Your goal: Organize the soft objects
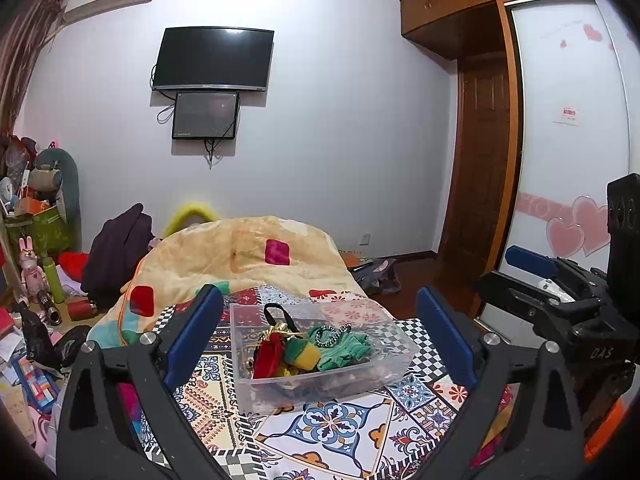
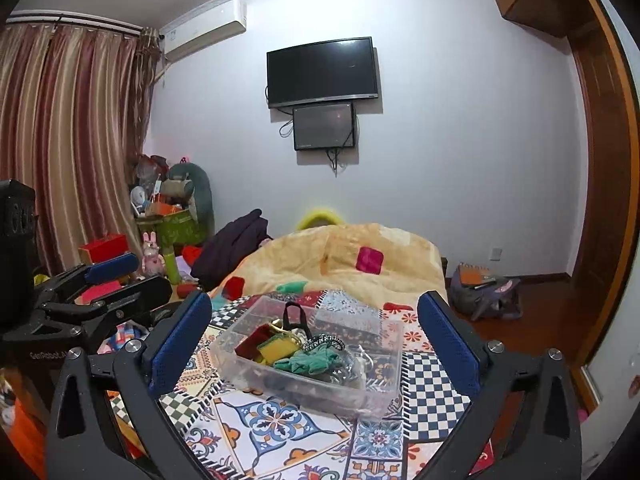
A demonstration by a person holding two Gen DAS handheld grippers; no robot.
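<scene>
A clear plastic box (image 1: 384, 372) (image 2: 372, 396) sits on the patterned bed cover. It holds soft items: a red cloth (image 1: 267, 356) (image 2: 253, 345), a yellow and green piece (image 1: 304, 351) (image 2: 278, 346), a green knit piece (image 1: 344, 346) (image 2: 310, 361), a beaded band (image 1: 332, 334) (image 2: 325, 342) and a black strap (image 1: 280, 316) (image 2: 294, 314). My left gripper (image 1: 320, 320) is open and empty, its blue pads either side of the box. My right gripper (image 2: 314, 322) is open and empty, likewise held before the box. Each gripper shows at the edge of the other's view.
A yellow quilt (image 1: 240, 256) (image 2: 352, 256) is heaped behind the box. Dark clothes (image 1: 116, 252) lie left of it. Cluttered boxes and toys (image 2: 168, 220) stand at the far left by the curtain. A bag (image 2: 484, 292) lies on the floor at right, near the wardrobe (image 1: 568, 120).
</scene>
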